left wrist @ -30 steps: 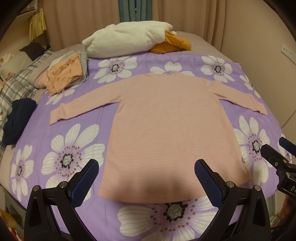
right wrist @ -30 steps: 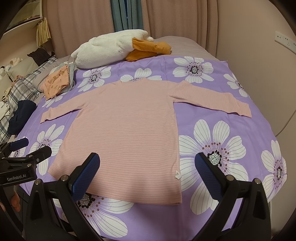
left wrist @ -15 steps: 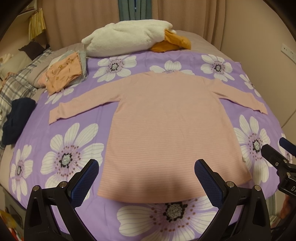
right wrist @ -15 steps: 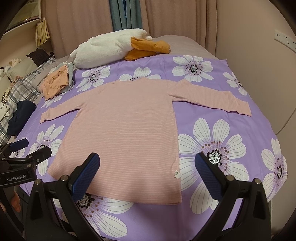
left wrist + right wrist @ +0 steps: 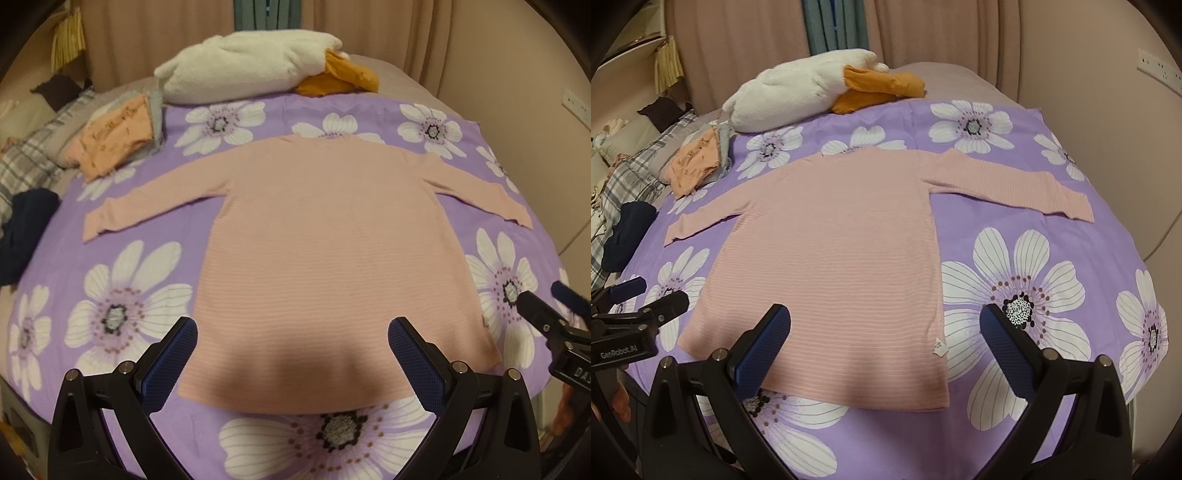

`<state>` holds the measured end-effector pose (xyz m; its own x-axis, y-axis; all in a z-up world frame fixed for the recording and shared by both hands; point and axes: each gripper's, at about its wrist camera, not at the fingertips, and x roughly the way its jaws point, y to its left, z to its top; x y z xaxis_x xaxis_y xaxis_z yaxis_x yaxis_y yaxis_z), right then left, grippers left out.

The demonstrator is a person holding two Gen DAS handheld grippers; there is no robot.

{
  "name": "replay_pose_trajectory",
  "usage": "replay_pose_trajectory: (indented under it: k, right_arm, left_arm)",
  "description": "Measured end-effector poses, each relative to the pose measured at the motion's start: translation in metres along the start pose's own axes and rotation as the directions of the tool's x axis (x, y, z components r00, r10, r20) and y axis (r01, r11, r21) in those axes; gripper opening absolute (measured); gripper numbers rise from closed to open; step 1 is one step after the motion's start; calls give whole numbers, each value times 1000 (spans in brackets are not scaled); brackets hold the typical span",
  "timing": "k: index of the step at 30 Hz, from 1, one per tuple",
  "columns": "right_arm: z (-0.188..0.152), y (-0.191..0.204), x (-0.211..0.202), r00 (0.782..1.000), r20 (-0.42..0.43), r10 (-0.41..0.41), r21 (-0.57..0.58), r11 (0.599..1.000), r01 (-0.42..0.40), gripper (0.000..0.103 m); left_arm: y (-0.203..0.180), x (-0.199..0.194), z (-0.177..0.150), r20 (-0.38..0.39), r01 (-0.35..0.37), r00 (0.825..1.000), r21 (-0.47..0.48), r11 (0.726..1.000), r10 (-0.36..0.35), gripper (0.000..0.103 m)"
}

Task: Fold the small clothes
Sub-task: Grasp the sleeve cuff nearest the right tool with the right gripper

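Observation:
A pink striped long-sleeved shirt (image 5: 332, 251) lies flat on the purple flowered bedspread (image 5: 122, 258), both sleeves spread out, hem toward me. It also shows in the right wrist view (image 5: 827, 266), with a small white tag (image 5: 938, 347) at its right hem. My left gripper (image 5: 291, 358) is open and empty, hovering above the hem. My right gripper (image 5: 886, 343) is open and empty above the shirt's lower right corner. Each gripper shows at the edge of the other's view: the right one (image 5: 554, 321) and the left one (image 5: 639, 306).
A folded orange patterned garment (image 5: 114, 144) on grey cloth lies at the back left. A white plush with orange parts (image 5: 258, 70) lies at the back. A dark navy garment (image 5: 22, 229) sits at the left edge. A wall (image 5: 535, 110) runs along the right.
Both views have shifted slightly toward the shirt and the shirt sits a little higher in frame. The shirt has not moved and both grippers stay open.

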<state>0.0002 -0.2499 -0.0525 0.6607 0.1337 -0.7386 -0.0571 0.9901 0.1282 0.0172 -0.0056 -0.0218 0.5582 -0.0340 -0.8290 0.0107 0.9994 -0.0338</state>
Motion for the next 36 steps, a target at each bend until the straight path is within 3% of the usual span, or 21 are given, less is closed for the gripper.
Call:
replay_pose_trajectory:
  k: [7, 12, 17, 21, 26, 31, 34, 36]
  right_arm:
    - [9, -42, 39, 999, -15, -40, 106, 993, 42, 103]
    - [21, -100, 76, 999, 10, 41, 280, 959, -42, 103]
    - [30, -171, 113, 995, 40, 91, 485, 869, -99, 103]
    - [34, -214, 131, 991, 84, 100, 614, 779, -131, 103]
    - [44, -258, 154, 973, 187, 136, 733, 640, -231, 101]
    - [63, -294, 169, 950, 298, 92, 799, 521, -301, 97]
    - [72, -312, 176, 945, 323, 46, 824, 478, -305, 88]
    - [77, -322, 180, 947, 319, 23, 834, 467, -292, 65]
  left_arm:
    - [5, 43, 6, -63, 100, 993, -54, 994, -103, 102]
    - [11, 65, 18, -58, 206, 975, -123, 971, -214, 102]
    - [20, 86, 34, -39, 296, 950, -208, 932, -311, 102]
    - [22, 99, 47, -19, 302, 949, -221, 927, -314, 102]
    - [26, 116, 65, -15, 283, 956, -231, 931, -294, 102]
    - [31, 127, 73, -16, 268, 960, -242, 933, -280, 102]
    - [33, 132, 75, -24, 255, 963, -245, 935, -269, 102]
    - [37, 134, 76, -27, 249, 964, -250, 936, -264, 102]
